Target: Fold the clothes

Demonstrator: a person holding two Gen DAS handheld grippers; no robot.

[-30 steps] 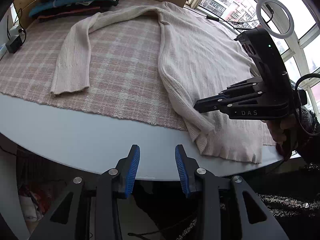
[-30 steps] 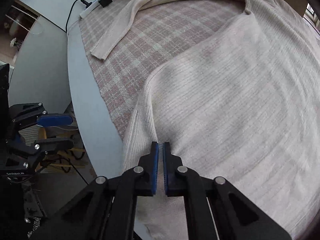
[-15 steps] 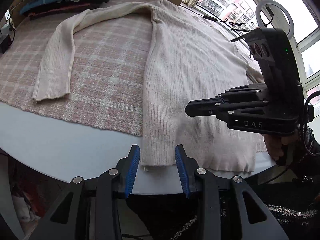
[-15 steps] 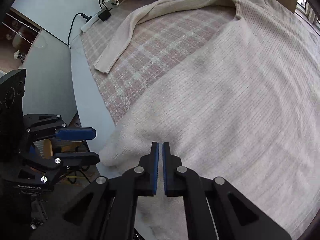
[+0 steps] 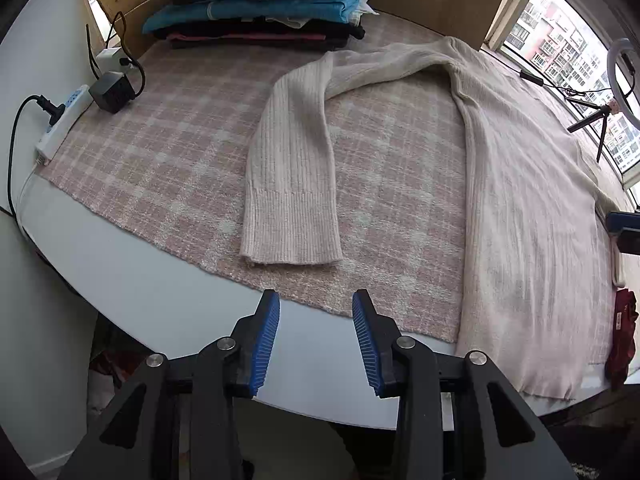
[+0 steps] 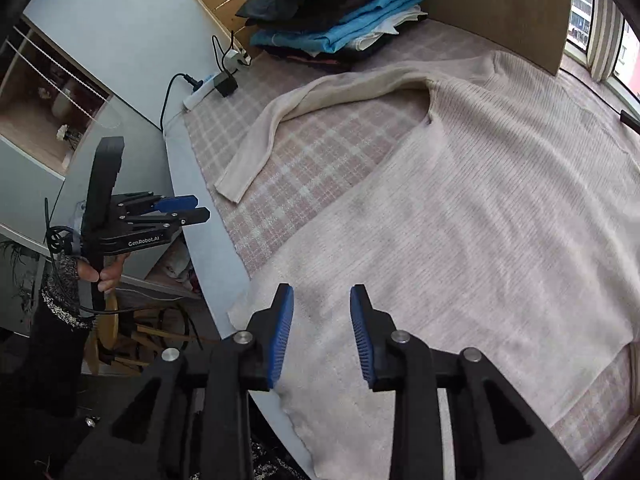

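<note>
Your left gripper (image 5: 316,340) gapes wide and empty, just short of the sleeve (image 5: 290,184) cuff; the sleeve runs straight away from it. Your right gripper (image 6: 322,330), also wide, hovers over the sweater (image 6: 480,240) hem.

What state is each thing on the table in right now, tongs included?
Left tongs: open, empty, off the table edge.
Right tongs: open, empty, over the sweater hem.
Sweater: spread flat, unfolded, hem hanging over the table edge.
Sleeve: bent at the elbow, cuff lying flat on the plaid cloth.
Clothes stack: folded, piled at the back.
Power strip: plugs inserted.
</note>
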